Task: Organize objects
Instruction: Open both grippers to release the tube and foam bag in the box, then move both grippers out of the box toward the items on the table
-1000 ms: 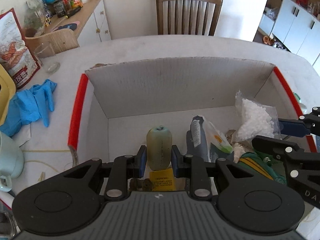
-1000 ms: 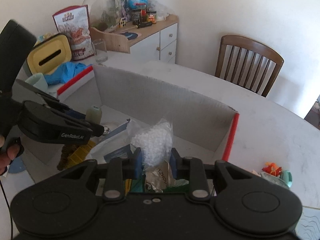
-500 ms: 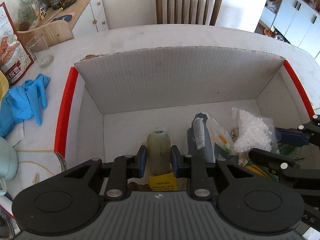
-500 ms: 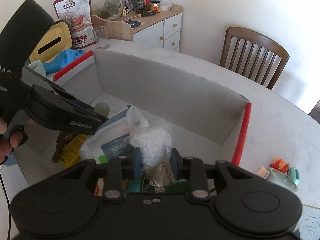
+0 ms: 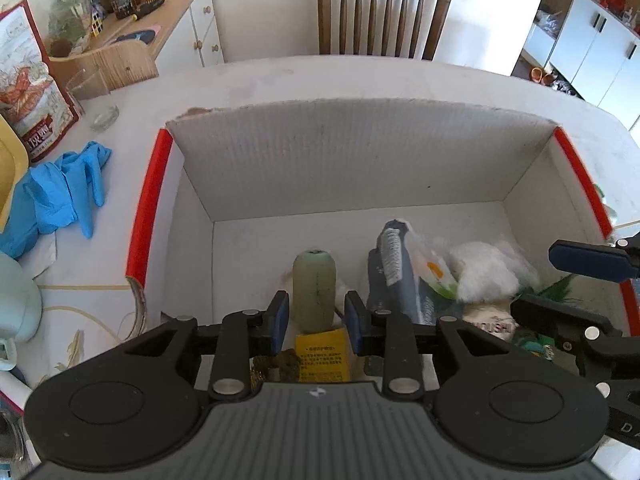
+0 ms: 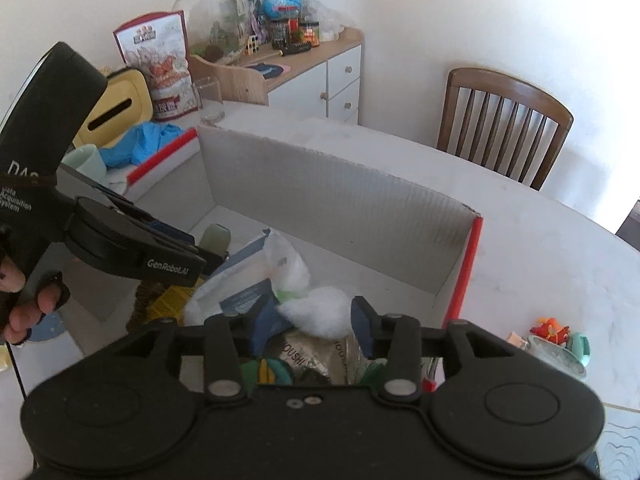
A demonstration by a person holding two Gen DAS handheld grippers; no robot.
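A cardboard box (image 5: 360, 152) with red-taped edges sits on the white table. My left gripper (image 5: 314, 322) is open inside it, pads on either side of a pale green bottle (image 5: 314, 292) with small gaps. The bottle stands over a yellow packet (image 5: 322, 354). My right gripper (image 6: 316, 326) is open above a clear bag of white pellets (image 6: 320, 310), which rests in the box; the bag also shows in the left wrist view (image 5: 486, 270). A grey-blue pouch (image 5: 394, 272) lies between bottle and bag.
Blue gloves (image 5: 60, 196), a glass (image 5: 94, 100), a snack bag (image 5: 28, 80) and a mint mug (image 5: 16, 304) lie left of the box. A wooden chair (image 5: 384, 16) stands behind the table. Small toys (image 6: 556, 340) sit right of the box.
Both grippers lowered into the box and then opened. The left let go of the green bottle; the right let go of the bag of white pellets, which has dropped onto the pile.
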